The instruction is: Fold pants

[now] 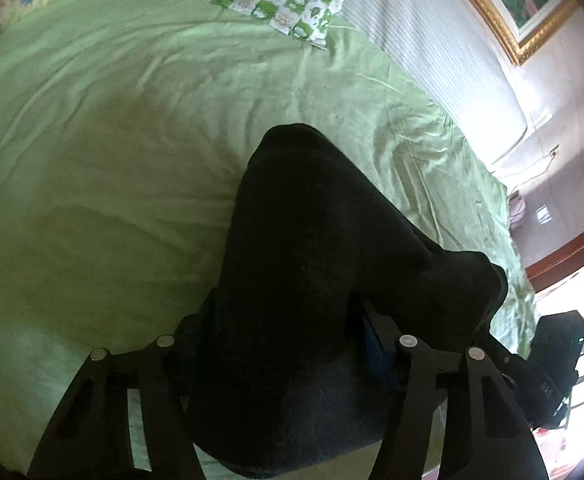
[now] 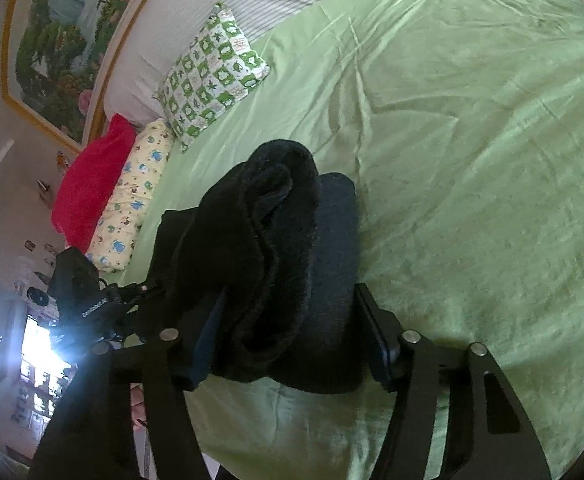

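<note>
Black pants [image 2: 276,248] pinched btwn both tilted-down hand-held grippers

A green-sheeted bed [image 2: 472,140] fills both views. A frog-print pillow [image 2: 214,76] lies upper left by the striped headboard [image 1: 432,40]; a gold-framed painting [image 2: 64,48] hangs above.

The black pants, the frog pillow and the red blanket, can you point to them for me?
black pants [image 2: 268,248]: right wrist view, on the bunched folds between the gripper's fingers.
frog pillow [image 2: 212,76]: right wrist view, on the middle of its checked cover.
red blanket [image 2: 92,180]: right wrist view, on its middle.
</note>
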Motion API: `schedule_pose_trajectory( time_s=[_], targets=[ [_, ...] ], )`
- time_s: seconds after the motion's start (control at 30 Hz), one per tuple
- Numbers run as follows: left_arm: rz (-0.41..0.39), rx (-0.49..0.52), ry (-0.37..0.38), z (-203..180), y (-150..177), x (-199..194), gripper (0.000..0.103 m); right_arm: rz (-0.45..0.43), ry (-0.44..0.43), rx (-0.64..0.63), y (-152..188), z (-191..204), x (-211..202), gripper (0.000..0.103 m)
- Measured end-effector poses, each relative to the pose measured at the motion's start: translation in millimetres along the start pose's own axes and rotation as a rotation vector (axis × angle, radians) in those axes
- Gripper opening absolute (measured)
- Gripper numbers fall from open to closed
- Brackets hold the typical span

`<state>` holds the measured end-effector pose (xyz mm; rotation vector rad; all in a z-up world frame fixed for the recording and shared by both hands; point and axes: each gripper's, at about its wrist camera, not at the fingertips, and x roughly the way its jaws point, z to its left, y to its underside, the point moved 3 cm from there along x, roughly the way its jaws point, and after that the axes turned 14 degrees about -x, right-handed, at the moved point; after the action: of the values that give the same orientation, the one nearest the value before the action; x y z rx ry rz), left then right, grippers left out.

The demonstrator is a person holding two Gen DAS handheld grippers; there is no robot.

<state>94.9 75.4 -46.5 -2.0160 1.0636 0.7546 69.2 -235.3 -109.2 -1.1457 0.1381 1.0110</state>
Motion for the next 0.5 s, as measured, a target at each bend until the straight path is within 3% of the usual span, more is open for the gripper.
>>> schedule_pose_trajectory(
  time_s=[0.17, 0.5],
  targets=[
    [-0.017, 0.049, -0.008, -11.2, 4.2, -8.8, 0.040, -0.014, -0.011, -0.012, -0.6, 5.2, -4.0, 0.049],
    [-0.058, 0.073, 0.037, -23.2, 2.4, -42.6, 0.031, -0.036, -0.004, -0.073, -7.4, 26.7, -15.4, 0.045]
  ],
)
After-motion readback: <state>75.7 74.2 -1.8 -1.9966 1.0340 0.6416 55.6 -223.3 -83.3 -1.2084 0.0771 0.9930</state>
